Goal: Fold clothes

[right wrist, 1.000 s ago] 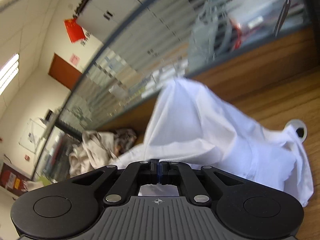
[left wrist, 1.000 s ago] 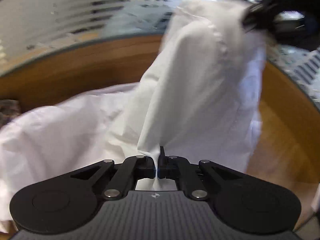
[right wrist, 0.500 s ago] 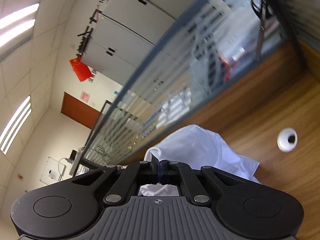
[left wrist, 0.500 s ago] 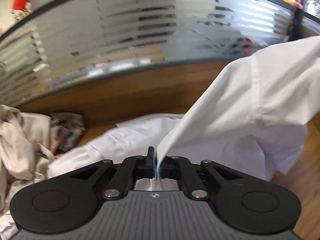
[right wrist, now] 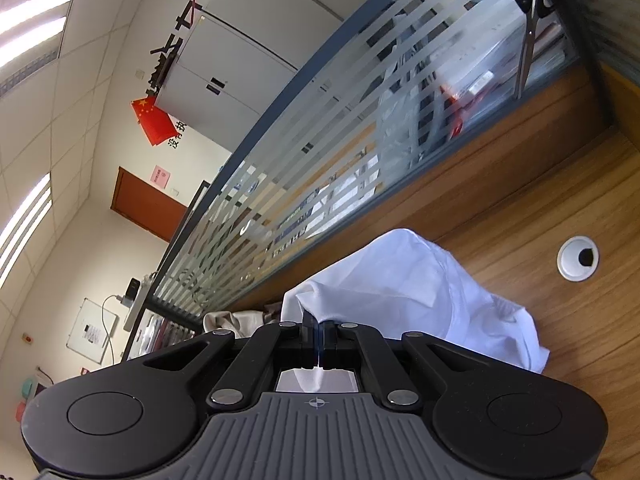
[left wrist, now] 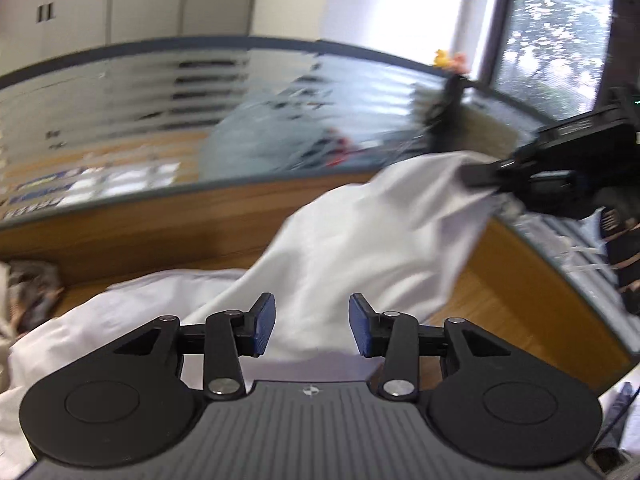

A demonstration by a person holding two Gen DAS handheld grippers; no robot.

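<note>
A white shirt lies partly on the wooden desk, with one end lifted toward the upper right. My left gripper hovers above it. Its jaws are opening, and the blue pads stand apart without pressing on cloth; the shirt only shows behind the gap. My right gripper holds the raised end of the shirt at the upper right of the left wrist view. In the right wrist view the right gripper is shut on a fold of the white shirt, which drapes down onto the desk.
A striped glass partition runs along the desk's far edge, with scissors hanging on it. A white cable grommet sits in the desk to the right of the shirt. Other crumpled clothes lie at the left.
My left gripper has opened and let go of the shirt edge it pinched, and it has risen. The right gripper stays shut on the shirt and has tilted its view upward.
</note>
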